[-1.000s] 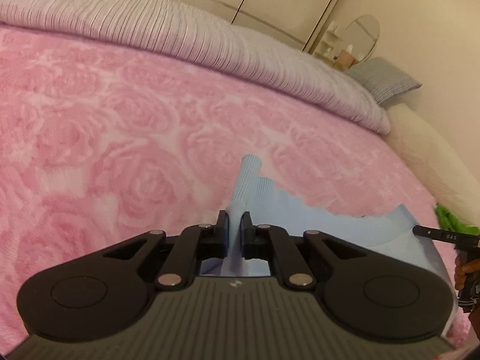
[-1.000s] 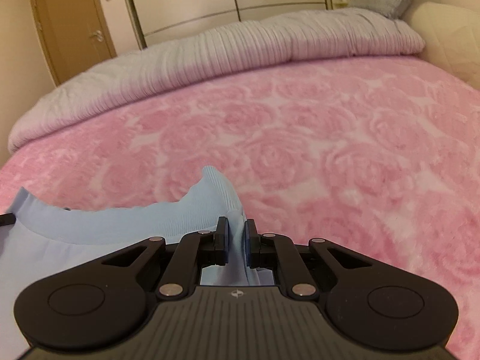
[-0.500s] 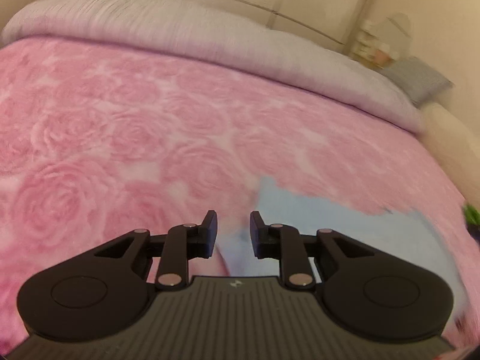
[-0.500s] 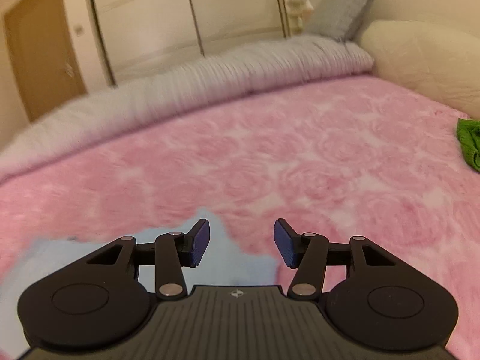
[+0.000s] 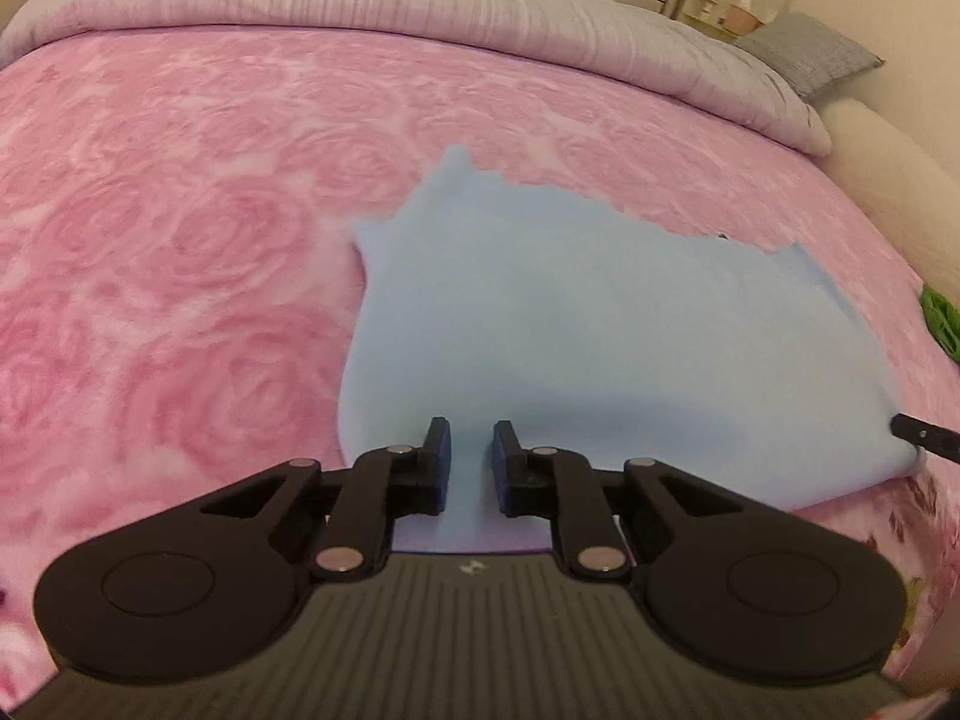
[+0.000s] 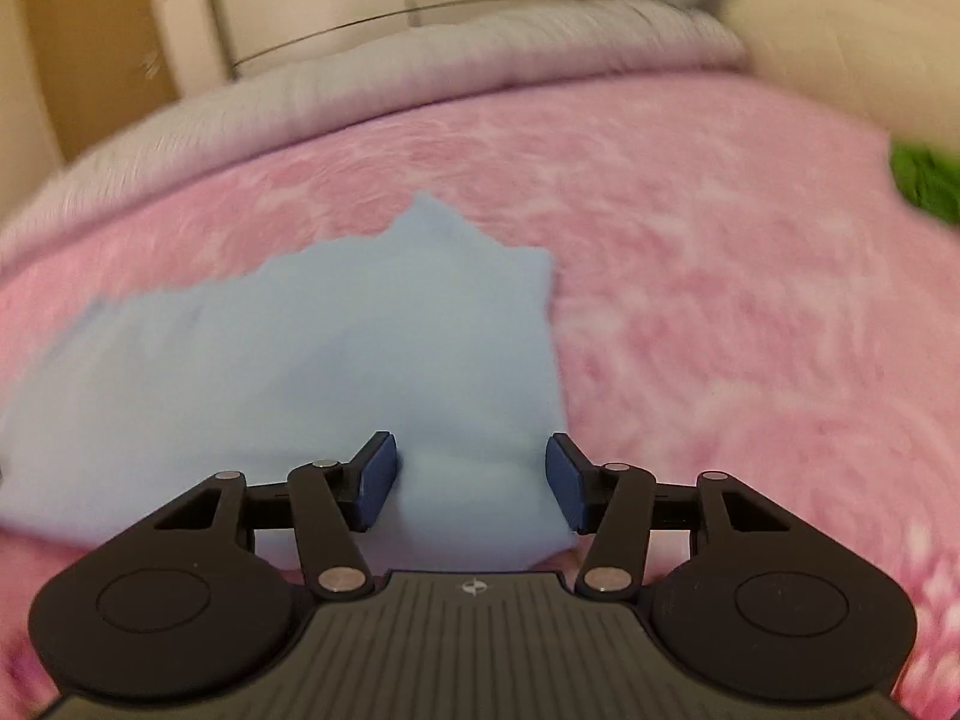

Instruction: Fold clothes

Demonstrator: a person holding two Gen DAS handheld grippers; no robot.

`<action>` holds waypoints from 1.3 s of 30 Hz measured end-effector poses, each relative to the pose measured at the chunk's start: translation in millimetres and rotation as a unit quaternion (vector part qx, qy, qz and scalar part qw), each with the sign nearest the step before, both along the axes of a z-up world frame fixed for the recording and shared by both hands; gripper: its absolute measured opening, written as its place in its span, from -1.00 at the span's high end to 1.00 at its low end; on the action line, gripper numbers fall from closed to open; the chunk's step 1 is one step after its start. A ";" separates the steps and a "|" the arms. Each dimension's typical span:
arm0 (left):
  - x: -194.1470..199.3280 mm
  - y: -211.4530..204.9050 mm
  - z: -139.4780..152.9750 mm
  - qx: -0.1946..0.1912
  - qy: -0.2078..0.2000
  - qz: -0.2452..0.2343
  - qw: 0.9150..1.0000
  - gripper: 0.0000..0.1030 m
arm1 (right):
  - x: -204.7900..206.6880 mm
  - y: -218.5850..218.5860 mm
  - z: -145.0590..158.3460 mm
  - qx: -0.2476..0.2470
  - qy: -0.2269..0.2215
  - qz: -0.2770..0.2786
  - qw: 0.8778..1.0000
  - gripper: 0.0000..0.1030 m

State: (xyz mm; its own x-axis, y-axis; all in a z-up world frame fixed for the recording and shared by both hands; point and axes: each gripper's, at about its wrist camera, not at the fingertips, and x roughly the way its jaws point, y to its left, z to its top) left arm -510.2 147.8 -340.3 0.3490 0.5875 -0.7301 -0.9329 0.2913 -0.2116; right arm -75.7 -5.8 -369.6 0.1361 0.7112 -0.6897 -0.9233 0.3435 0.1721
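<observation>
— Where do we stand with the light blue garment?

— It lies spread flat on the bed's pink rose blanket, nearer the foot edge where we are, well short of the grey quilt rolled along the far edge. Its far edge looks wavy with a peak at each far corner; whether it is one layer or already doubled over, we cannot tell.

— And our jaws?

— The left gripper has its jaws slightly apart with nothing between them, over the near left part of the cloth. The right gripper has its jaws spread wide, also empty, above the near right corner. Its view is blurred, so we do not trust fine detail there.

— So what makes the handling go well?

— In our judgement, symmetry. If we take hold again, we pick matching points on each side, pinch only the layers we mean to move, and keep the cloth taut between us so it lands without wrinkles. The plush blanket drags, so we lift clear rather than slide.

— Anything nearby to mind?

— A green item sits toward the bed's right edge, apart from the garment.
</observation>
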 end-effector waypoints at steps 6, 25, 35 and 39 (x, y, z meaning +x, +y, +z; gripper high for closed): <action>6.9 -25.4 12.6 0.000 0.007 0.001 1.000 0.67 | -10.7 -26.2 29.9 0.022 0.002 -0.020 1.000 0.05; 7.6 -150.2 81.5 0.036 -0.002 -0.002 0.999 0.32 | -89.4 -108.6 83.5 -0.012 0.019 -0.034 0.999 -0.44; -11.8 -213.4 111.2 0.079 0.008 0.020 0.997 0.23 | -116.4 -156.6 109.4 0.008 0.014 -0.044 0.999 -0.53; -10.9 -229.2 115.6 0.089 0.018 0.022 0.996 0.21 | -115.3 -165.8 110.7 0.013 0.015 -0.048 0.999 -0.56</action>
